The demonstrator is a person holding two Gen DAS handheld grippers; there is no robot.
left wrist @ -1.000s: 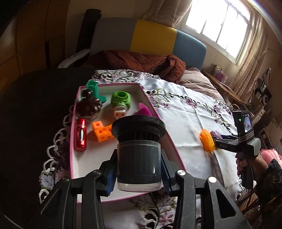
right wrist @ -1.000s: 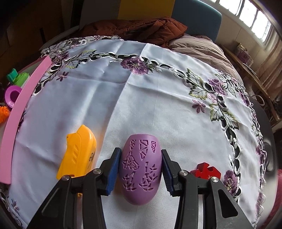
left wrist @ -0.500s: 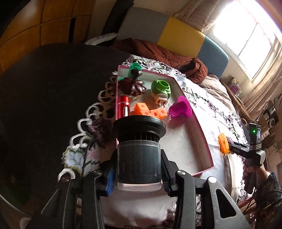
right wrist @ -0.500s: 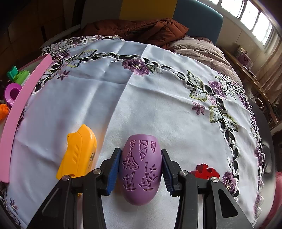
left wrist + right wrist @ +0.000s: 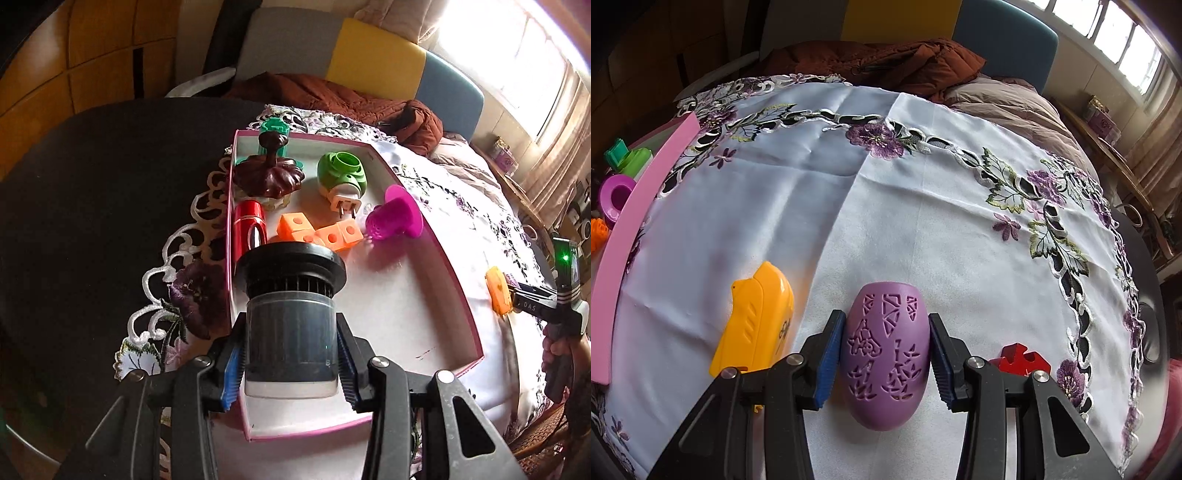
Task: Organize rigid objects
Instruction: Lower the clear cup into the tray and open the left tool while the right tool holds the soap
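My left gripper is shut on a black cylinder with a wide flanged top, held upright over the near left part of the pink-rimmed white tray. In the tray lie a green plug, a magenta cup, orange cubes, a red tube and a brown lid. My right gripper is shut on a purple pierced egg-shaped shell that rests on the white tablecloth.
A yellow plastic piece lies just left of the shell, and a red piece just right of it. The tray's pink wall stands at the far left. A brown jacket and a chair sit beyond the table.
The left gripper has sunk with the black cylinder and shifted toward the tray's near left side; the tray looks closer. The right gripper and the purple shell have not moved.
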